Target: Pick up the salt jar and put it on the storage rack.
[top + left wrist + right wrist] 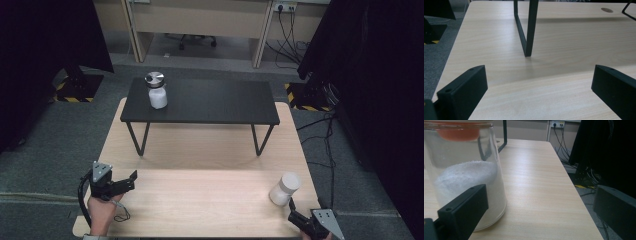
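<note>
A clear jar (285, 189) part-filled with white grains stands near the table's front right corner. In the right gripper view this jar (466, 177) looms close at the left, just ahead of the left jaw, with an orange-red patch at its top. My right gripper (295, 212) sits just behind it, open (539, 207), with the jar mostly outside the gap. A second white jar with a metal lid (156, 92) stands on the left end of the black shelf (215, 102). My left gripper (131, 181) is open (539, 87) at the front left, holding nothing.
The black shelf stands on thin legs (529, 30) across the far half of the wooden table (200, 195). Grey carpet surrounds the table. Cables (327, 145) run over the floor at the right, beside dark curtains (604, 152).
</note>
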`<action>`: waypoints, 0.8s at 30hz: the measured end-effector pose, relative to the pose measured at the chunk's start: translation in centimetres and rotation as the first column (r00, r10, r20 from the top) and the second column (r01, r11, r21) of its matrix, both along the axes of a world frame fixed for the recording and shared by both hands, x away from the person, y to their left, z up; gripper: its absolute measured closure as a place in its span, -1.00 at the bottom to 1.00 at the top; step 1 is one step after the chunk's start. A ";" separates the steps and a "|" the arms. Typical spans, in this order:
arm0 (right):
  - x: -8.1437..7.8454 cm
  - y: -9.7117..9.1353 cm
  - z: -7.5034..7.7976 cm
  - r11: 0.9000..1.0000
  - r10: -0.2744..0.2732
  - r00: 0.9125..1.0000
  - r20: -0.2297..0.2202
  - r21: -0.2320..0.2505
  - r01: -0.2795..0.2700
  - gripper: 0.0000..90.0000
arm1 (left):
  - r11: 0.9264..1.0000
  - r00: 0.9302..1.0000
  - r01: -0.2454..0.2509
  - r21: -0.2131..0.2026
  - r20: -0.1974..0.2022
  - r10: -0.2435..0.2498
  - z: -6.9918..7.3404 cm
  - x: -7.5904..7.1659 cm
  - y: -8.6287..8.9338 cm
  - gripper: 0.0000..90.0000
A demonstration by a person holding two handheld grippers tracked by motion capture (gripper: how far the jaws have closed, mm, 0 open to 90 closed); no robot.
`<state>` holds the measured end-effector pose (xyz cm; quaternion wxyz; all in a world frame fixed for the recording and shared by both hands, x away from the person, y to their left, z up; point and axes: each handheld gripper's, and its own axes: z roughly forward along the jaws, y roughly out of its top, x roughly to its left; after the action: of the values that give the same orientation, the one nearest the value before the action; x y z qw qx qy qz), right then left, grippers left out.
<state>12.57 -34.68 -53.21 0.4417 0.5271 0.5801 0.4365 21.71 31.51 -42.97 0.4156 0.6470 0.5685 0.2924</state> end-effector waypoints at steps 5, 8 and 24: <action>0.0 0.0 0.1 1.000 -0.001 1.000 -0.003 0.000 0.001 -0.99 | 1.000 1.000 -0.019 -0.003 -0.005 0.019 -1.0 -0.9 0.3 -1.00; 0.0 0.0 0.1 1.000 -0.001 1.000 -0.003 0.000 0.001 -0.99 | 0.999 0.999 -0.032 -0.008 -0.012 0.032 -1.5 -1.3 0.5 -1.00; 0.0 0.1 0.1 1.000 -0.006 1.000 -0.004 -0.003 0.006 -1.00 | 0.998 0.997 -0.065 -0.010 -0.042 0.064 -3.5 -1.8 0.8 -1.00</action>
<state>12.58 -34.53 -53.15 0.4428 0.5290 0.5801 0.4331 19.88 32.28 -46.46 0.3978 0.6319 0.5992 0.2889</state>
